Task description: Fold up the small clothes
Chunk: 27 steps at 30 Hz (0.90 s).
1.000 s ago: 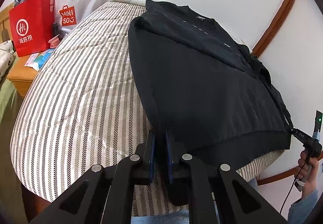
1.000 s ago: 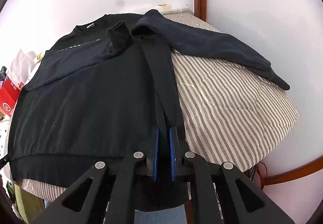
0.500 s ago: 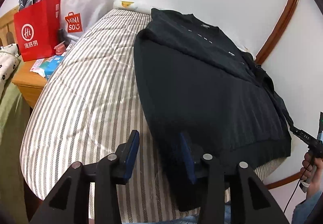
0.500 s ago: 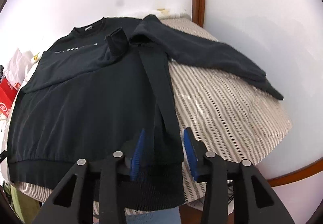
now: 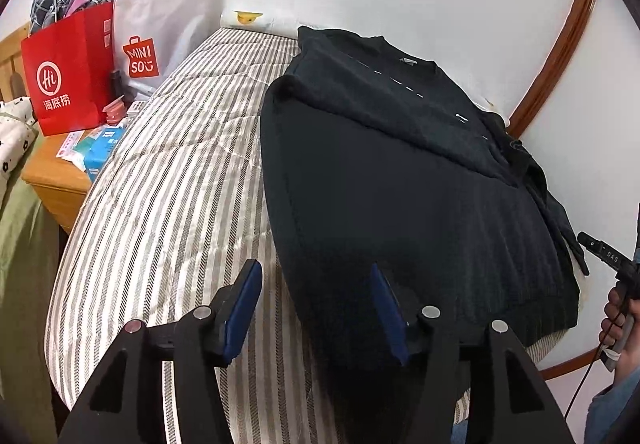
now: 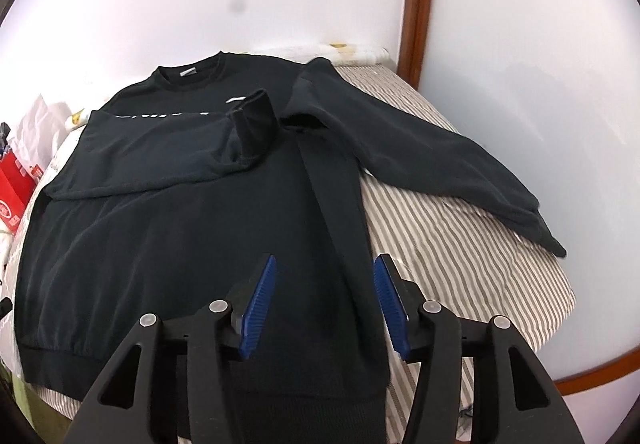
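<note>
Both sets of jaws have just been opening and now stand apart, gripping nothing: left gripper (image 5: 316, 310) over the black sweatshirt's (image 5: 400, 195) hem corner, right gripper (image 6: 324, 302) over its other side. It lies spread on the striped bed (image 5: 168, 203), mid-frame.

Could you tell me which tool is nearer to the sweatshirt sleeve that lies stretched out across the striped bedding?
Right. The right tool hovers open over the sweatshirt's hem on the side where the outstretched sleeve lies; the left tool is open at the hem's opposite corner.
</note>
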{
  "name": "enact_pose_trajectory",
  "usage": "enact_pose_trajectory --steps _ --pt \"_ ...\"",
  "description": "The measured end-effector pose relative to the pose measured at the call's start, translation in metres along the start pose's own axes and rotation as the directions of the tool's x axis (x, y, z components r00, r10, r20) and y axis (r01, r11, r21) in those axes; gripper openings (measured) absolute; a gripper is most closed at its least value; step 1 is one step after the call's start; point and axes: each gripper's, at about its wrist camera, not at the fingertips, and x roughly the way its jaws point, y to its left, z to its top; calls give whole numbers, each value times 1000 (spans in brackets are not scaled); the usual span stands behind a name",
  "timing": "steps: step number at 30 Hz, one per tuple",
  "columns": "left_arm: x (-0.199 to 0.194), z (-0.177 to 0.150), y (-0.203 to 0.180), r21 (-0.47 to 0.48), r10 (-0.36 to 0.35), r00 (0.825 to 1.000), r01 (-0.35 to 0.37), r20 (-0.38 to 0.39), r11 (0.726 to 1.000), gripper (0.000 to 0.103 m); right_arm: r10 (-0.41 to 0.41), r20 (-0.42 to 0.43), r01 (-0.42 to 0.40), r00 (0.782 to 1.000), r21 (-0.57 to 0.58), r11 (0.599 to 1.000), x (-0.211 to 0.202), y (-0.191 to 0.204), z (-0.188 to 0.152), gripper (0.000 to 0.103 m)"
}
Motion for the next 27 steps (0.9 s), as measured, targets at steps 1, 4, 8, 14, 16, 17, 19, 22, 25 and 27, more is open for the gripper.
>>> enact_pose_trajectory --steps 1,4,8,14,16,17,19,22,25,27 --pt "1 1 0 -1 3 1000 -3 -1 1000 54 2 -1 -2 1000 -5 1000 1 2 2 51" --pt "4 5 1 -10 7 1000 -7 -11 1000 54 15 2 -15 1000 -17 1000 5 9 7 51" --pt "7 13 -2 -1 14 1000 -14 -11 1000 54 34 7 -34 999 -32 999 10 17 19 51" --pt "14 32 -2 1 38 999 -38 -4 999 54 69 11 -68 998 -59 996 26 40 45 51" --pt "18 38 2 -9 42 999 -42 -1 999 54 90 8 -89 996 -78 993 32 54 54 51" --pt "24 43 4 -16 39 999 -39 -10 999 54 106 18 -104 994 -95 990 34 65 59 51" --pt "33 51 6 -18 37 999 -37 -25 999 54 134 27 -129 991 -143 981 38 86 69 51" --pt "43 62 4 -7 57 998 -57 -32 998 54 139 43 -126 989 -220 967 49 118 84 51" --pt "50 74 -3 10 76 996 -76 -35 997 54 142 33 -129 989 -257 958 64 134 92 51" --pt "53 80 -8 21 90 995 -90 -36 996 54 116 28 -105 993 -257 961 73 132 95 51"
